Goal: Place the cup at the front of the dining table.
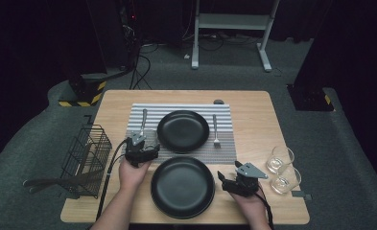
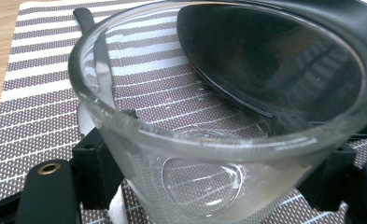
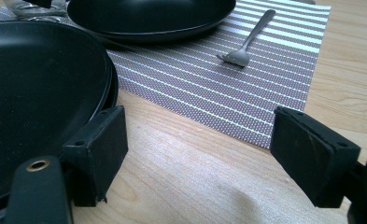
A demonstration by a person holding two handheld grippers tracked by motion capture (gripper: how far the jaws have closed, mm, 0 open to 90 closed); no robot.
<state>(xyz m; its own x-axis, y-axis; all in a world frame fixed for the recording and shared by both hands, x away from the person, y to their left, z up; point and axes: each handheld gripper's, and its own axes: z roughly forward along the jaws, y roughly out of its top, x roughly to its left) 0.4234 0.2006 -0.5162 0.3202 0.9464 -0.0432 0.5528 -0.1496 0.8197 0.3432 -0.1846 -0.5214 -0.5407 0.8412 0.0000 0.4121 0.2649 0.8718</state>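
A black wire basket [image 1: 87,158] was recorded at the table's left edge, with dark utensils lying through it. On the left part of the grey-and-white striped woven placemat [image 1: 224,143] a clear round glass tumbler [image 2: 218,121] was found, gripped by the left gripper [image 1: 140,146]; its black jaws were seen pressed against the tumbler's outer wall on opposite sides, low beneath the rim, and the glass was held tilted just beside a metal spoon [image 1: 143,119]. The tumbler was judged light, rigid, smooth and slippery, and liable to crack if squeezed hard; a hold across the lower wall was considered soundest. A round black plate [image 1: 182,131] was noted at the placemat's middle, a second, larger black plate [image 1: 182,187] on the bare wood nearer the person, and a steel fork [image 1: 216,130] to the right. The right gripper [image 1: 229,181] was recorded hovering with jaws spread and empty beside the nearer plate's rim. Two further clear tumblers [image 1: 282,170] stood at the far right
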